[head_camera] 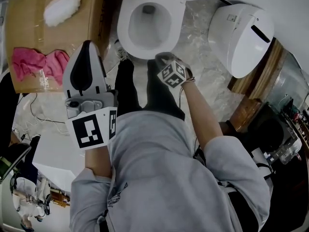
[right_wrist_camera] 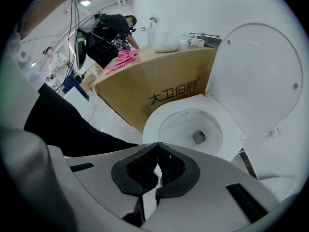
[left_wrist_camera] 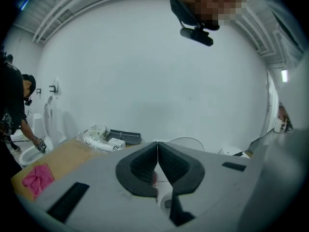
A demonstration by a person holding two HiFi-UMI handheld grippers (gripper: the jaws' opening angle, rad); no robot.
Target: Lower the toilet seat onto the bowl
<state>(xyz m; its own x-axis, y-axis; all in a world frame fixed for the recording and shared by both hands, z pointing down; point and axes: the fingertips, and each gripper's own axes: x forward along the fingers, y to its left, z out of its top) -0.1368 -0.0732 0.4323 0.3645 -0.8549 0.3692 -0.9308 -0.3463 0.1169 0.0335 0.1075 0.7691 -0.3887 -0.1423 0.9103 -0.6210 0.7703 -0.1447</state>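
A grey, marble-veined floor (head_camera: 195,47) shows in the upper middle of the head view. At the upper left a brown cardboard box (head_camera: 24,37) carries a pink cloth (head_camera: 38,64) and a white fluffy pad (head_camera: 62,7). Wooden framing (head_camera: 263,74) stands at the right. In the left gripper view a plain white wall (left_wrist_camera: 154,81) fills the frame, with a lit strip lamp (left_wrist_camera: 284,75) at the right edge.

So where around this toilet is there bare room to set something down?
Bare marble floor between the toilet bowl and the second white fixture. Bare cardboard box top between the white bundle and the pink cloth. Crowded before the bowl: the person's legs stand there.
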